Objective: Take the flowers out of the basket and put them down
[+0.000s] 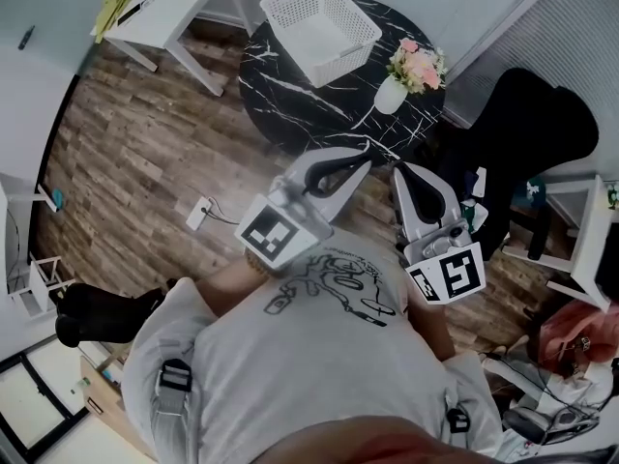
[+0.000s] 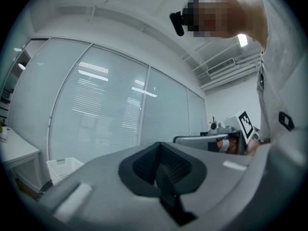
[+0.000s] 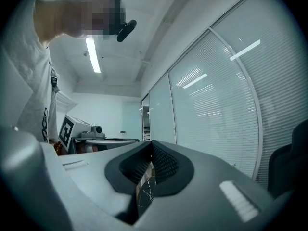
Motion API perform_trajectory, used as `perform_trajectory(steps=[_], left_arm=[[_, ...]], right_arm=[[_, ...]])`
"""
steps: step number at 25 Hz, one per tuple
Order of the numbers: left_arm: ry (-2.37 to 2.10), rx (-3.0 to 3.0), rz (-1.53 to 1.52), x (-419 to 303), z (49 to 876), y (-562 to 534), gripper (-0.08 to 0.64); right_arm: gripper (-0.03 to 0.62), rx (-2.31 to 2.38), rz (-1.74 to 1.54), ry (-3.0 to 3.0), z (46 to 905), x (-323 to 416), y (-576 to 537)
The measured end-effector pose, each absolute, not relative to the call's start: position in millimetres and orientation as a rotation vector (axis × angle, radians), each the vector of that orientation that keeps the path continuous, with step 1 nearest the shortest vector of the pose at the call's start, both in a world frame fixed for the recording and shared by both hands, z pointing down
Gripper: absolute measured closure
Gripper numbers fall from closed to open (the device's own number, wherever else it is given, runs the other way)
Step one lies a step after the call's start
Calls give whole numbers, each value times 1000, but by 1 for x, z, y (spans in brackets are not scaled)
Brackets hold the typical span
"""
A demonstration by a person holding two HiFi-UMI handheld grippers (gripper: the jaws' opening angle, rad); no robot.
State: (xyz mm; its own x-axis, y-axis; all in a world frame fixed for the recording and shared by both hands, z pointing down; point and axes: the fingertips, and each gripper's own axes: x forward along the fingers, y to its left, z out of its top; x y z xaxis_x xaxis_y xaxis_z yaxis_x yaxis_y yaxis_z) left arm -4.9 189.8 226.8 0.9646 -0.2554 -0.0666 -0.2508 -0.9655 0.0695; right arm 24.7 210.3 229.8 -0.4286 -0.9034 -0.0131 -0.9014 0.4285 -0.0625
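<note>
A white slatted basket (image 1: pixel 319 27) stands at the far edge of the round black marble table (image 1: pixel 290 95); its inside looks bare. To its right on the table is a white vase (image 1: pixel 390 95) of pink flowers (image 1: pixel 418 66). Both grippers are held close to the person's chest, short of the table and pointing level toward it. My left gripper (image 1: pixel 364 155) is shut with nothing in it, its pads meeting (image 2: pixel 159 165). My right gripper (image 1: pixel 401 170) is likewise shut and empty (image 3: pixel 150 170). A corner of the basket (image 2: pixel 62 170) shows low at the left in the left gripper view.
A black chair (image 1: pixel 532 133) stands right of the table. A white desk (image 1: pixel 174 8) is at the back left, and a power strip (image 1: pixel 198 213) lies on the wooden floor. Glass walls with blinds (image 2: pixel 110 109) fill both gripper views.
</note>
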Motion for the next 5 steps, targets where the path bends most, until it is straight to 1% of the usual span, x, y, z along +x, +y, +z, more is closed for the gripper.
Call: perform_trajectory(steps=[5], left_arm=[[-390, 3046, -100, -5, 229, 191, 557]], right_arm=[[586, -1652, -79, 2609, 230, 25, 210]])
